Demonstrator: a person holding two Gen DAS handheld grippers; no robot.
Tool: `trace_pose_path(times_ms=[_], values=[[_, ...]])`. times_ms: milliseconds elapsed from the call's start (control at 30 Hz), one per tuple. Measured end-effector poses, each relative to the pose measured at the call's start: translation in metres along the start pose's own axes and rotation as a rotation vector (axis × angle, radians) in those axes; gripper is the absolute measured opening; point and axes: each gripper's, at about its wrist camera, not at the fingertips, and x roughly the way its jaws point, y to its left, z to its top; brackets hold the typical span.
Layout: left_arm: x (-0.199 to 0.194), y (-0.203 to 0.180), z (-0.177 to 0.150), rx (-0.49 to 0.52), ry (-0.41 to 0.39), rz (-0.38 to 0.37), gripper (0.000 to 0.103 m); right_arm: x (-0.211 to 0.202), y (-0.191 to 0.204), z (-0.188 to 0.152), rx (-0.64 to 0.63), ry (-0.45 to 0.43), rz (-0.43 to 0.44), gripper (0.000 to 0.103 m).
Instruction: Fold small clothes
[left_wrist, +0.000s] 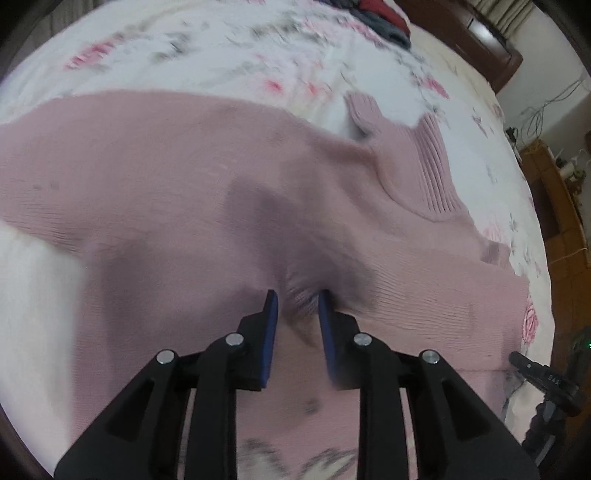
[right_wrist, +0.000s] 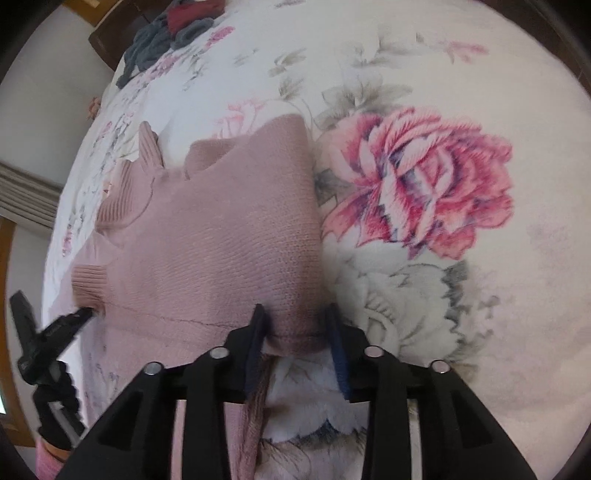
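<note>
A pink knit sweater (left_wrist: 184, 177) with a ribbed high collar (left_wrist: 436, 173) lies spread on a floral bedspread (left_wrist: 184, 48). In the left wrist view my left gripper (left_wrist: 298, 314) presses into the sweater's middle. A puckered bunch of knit is pinched between its blue pads (left_wrist: 272, 321). In the right wrist view the sweater (right_wrist: 229, 236) appears partly folded, with collar (right_wrist: 125, 195) and a ribbed cuff (right_wrist: 88, 280) at the left. My right gripper (right_wrist: 295, 328) grips the sweater's near folded corner between its fingers. Neither view shows the other gripper for certain.
A pile of dark grey and red clothes (right_wrist: 166, 33) lies at the far end of the bed. A black clamp on a bendy stand (right_wrist: 48, 332) stands at the bed's edge, next to the sweater. Wooden furniture (left_wrist: 554, 206) and cables line the wall.
</note>
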Motion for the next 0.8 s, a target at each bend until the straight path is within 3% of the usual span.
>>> trace_pose_path(times_ms=[133, 300, 400, 467, 633, 800], values=[[-0.027, 0.021, 0.001, -0.011, -0.039, 0.004, 0.029, -0.02, 0.01, -0.009, -0.064, -0.063, -0.081, 0.044], [-0.04, 0.01, 0.003, -0.004, -0.06, -0.037, 0.033, -0.041, 0.037, -0.01, -0.098, -0.101, -0.016, 0.044], [-0.029, -0.01, 0.005, 0.019, -0.049, -0.066, 0.033, -0.031, 0.061, -0.012, -0.145, -0.06, 0.026, 0.044], [-0.013, -0.021, 0.006, 0.042, -0.024, -0.071, 0.033, -0.021, 0.075, -0.012, -0.177, -0.042, 0.008, 0.044], [0.027, -0.024, 0.003, 0.085, 0.062, -0.005, 0.033, 0.015, 0.084, -0.015, -0.191, 0.031, -0.033, 0.044], [0.037, -0.023, -0.001, 0.145, 0.067, 0.01, 0.033, 0.034, 0.084, -0.021, -0.211, 0.036, -0.069, 0.045]])
